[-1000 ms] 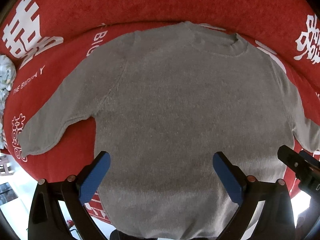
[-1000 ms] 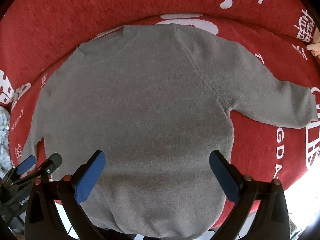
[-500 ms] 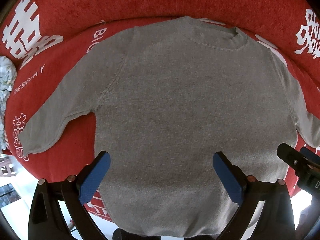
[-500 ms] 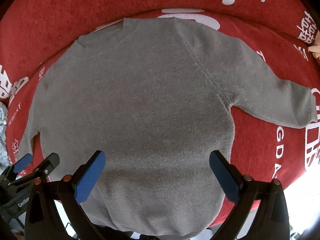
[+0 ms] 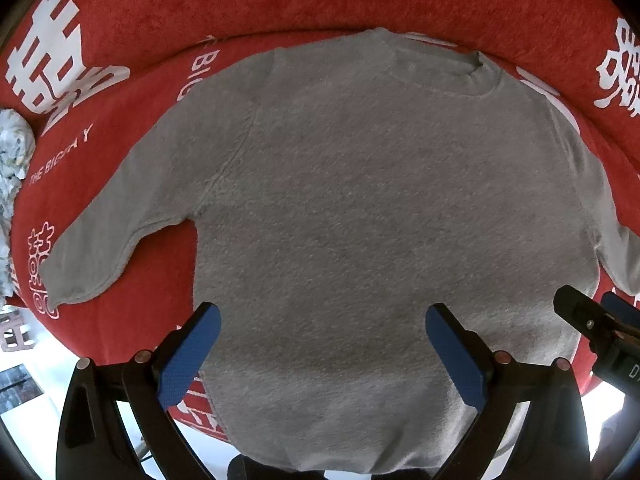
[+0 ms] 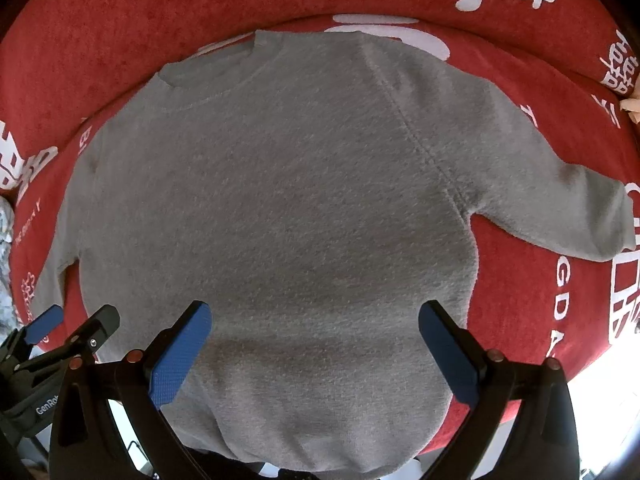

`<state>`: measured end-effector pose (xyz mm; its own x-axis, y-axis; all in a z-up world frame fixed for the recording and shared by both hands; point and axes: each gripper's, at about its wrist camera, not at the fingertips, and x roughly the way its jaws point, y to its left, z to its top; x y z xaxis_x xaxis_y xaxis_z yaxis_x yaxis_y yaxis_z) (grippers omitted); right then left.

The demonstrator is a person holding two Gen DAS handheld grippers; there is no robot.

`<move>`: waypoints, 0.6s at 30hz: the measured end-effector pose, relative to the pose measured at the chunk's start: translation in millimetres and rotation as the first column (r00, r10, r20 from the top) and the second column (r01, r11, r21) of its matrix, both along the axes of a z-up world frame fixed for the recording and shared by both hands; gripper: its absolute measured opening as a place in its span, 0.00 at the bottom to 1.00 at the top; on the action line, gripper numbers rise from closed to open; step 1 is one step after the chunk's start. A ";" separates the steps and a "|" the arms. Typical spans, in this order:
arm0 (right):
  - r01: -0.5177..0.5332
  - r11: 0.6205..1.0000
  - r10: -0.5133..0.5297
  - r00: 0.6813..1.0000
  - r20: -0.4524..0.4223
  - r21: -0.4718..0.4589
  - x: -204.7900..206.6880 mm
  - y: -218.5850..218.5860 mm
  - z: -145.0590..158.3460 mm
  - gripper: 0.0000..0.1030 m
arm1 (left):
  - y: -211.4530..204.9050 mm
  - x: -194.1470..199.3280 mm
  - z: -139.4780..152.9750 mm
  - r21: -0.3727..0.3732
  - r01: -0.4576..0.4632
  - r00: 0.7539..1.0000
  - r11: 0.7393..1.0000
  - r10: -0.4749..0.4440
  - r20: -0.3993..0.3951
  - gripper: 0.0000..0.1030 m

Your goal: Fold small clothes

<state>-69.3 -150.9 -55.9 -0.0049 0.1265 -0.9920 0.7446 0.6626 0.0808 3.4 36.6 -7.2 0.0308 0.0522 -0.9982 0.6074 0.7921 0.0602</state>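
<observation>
A small grey sweater (image 5: 360, 208) (image 6: 280, 208) lies spread flat on a red cloth (image 5: 120, 40) (image 6: 540, 300), collar at the far side and both sleeves out to the sides. My left gripper (image 5: 323, 324) hovers open above the sweater's lower body, near the hem, with nothing between its blue pads (image 5: 188, 356). My right gripper (image 6: 314, 322) is likewise open over the lower body, a little to the right. Each gripper shows at the edge of the other's view: the right gripper (image 5: 592, 328) and the left gripper (image 6: 68, 332).
The red cloth carries white characters (image 5: 52, 64) and lettering and rises into a fold at the back. A pale patterned fabric (image 5: 12, 152) lies at the far left. The cloth's near edge (image 5: 120, 356) drops off to a bright floor.
Both views have drawn slightly closer and lower over the sweater; the collar sits a bit nearer the top. The sweater looks flatter. Both grippers stayed open.
</observation>
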 end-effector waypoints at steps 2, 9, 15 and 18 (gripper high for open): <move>-0.001 1.000 0.001 1.000 -0.001 -0.002 0.0 0.9 -0.3 1.00 | 0.3 -0.2 0.2 0.001 -0.002 1.000 1.000 0.002 0.000 1.00; -0.005 1.000 0.005 1.000 -0.004 0.000 2.2 4.4 -2.8 1.00 | 2.2 -0.2 -0.2 -0.001 -0.001 1.000 1.000 0.001 -0.001 1.00; -0.004 1.000 0.004 1.000 -0.007 0.000 4.3 6.4 -4.4 1.00 | 3.7 -2.2 -1.3 -0.002 0.002 1.000 1.000 -0.002 -0.005 1.00; -0.008 1.000 0.008 1.000 -0.010 -0.005 6.0 10.1 -5.3 1.00 | 4.0 -2.8 -1.7 -0.002 0.002 1.000 1.000 -0.002 -0.005 1.00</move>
<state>-63.3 -140.8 -61.2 -0.0155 0.1215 -0.9925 0.7399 0.6690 0.0703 0.6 40.6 -8.9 0.0255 0.0502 -0.9984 0.6090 0.7912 0.0553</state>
